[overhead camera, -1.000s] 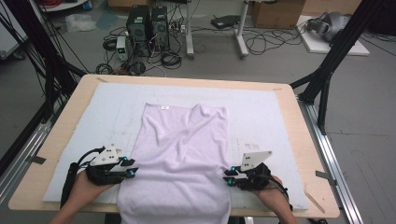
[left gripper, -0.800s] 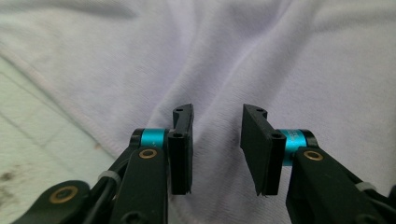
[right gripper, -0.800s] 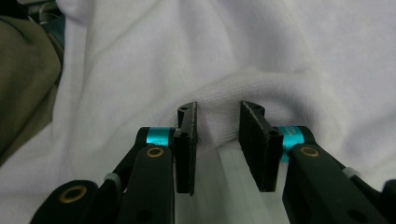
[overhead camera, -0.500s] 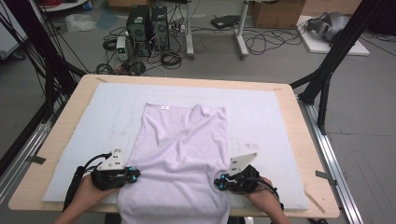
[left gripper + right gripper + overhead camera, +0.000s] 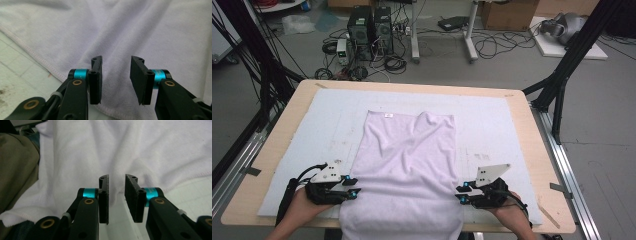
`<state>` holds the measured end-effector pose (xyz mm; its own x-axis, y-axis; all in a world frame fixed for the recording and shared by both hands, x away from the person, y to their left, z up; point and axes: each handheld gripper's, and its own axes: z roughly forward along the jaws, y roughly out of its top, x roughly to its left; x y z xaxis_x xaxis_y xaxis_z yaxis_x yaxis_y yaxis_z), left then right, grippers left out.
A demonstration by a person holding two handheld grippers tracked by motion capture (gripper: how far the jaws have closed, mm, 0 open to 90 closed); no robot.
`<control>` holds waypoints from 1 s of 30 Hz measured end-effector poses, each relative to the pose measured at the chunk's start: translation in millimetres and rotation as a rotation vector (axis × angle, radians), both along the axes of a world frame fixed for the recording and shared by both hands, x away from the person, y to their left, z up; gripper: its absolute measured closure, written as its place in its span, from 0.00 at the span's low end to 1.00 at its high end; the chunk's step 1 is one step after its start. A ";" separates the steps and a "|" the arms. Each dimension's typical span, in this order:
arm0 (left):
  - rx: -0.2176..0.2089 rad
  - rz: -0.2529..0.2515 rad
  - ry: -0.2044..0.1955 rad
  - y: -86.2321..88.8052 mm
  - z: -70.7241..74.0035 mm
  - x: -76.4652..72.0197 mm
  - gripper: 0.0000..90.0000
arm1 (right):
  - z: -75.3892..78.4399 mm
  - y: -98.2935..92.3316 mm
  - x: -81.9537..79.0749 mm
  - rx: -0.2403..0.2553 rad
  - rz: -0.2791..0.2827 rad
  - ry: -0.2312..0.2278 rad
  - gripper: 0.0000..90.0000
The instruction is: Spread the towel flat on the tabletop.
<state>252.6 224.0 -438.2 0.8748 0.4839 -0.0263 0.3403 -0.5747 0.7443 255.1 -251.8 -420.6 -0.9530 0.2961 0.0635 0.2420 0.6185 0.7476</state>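
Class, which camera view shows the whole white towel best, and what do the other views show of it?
The high view: the towel lies there whole, from its far edge to the near end hanging over the table edge. The left gripper view shows folds and a stitched hem. The right gripper view shows folds, a hem and a near corner.

The towel (image 5: 407,170) was a pale lilac-white terry cloth with a stitched hem along its edges and a small white label near its far left corner. It lay spread lengthwise down the middle of the worktop (image 5: 522,135), far edge towards the back, with its near end hanging over the front edge. It was not flat: soft folds ran from a raised bump at the far edge down through its centre. Its hem (image 5: 32,53) lay on the pale mat (image 5: 322,125) that covered the worktop.
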 end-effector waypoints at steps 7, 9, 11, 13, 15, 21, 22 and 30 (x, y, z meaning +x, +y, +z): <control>0.018 -0.009 -0.015 -0.7 -2.5 -3.1 0.96 | -23.2 25.9 5.8 -0.036 0.028 0.007 0.89; 0.019 -0.010 -0.018 0.0 -2.1 -5.7 0.97 | -22.2 26.6 5.5 -0.038 0.043 0.017 0.94; 0.021 -0.008 -0.016 2.4 -1.4 -9.4 0.97 | -19.7 26.0 2.1 -0.051 0.049 0.017 0.94; 0.020 -0.020 -0.013 4.5 -0.5 -15.3 0.97 | -17.0 23.5 -2.3 -0.044 0.058 0.023 0.95; 0.021 -0.029 -0.014 6.1 1.4 -23.3 0.97 | -14.0 19.5 -10.5 -0.039 0.066 0.020 0.95; -0.022 -0.037 -0.035 7.0 13.1 -32.1 0.73 | 0.6 4.2 -17.4 0.039 0.011 -0.002 0.81; -0.028 -0.030 -0.035 6.3 13.3 -29.3 0.71 | 1.7 4.5 -14.6 0.045 0.008 -0.014 0.78; -0.033 0.048 -0.020 1.0 4.1 15.3 0.71 | -13.1 13.5 27.6 -0.018 -0.104 -0.026 0.74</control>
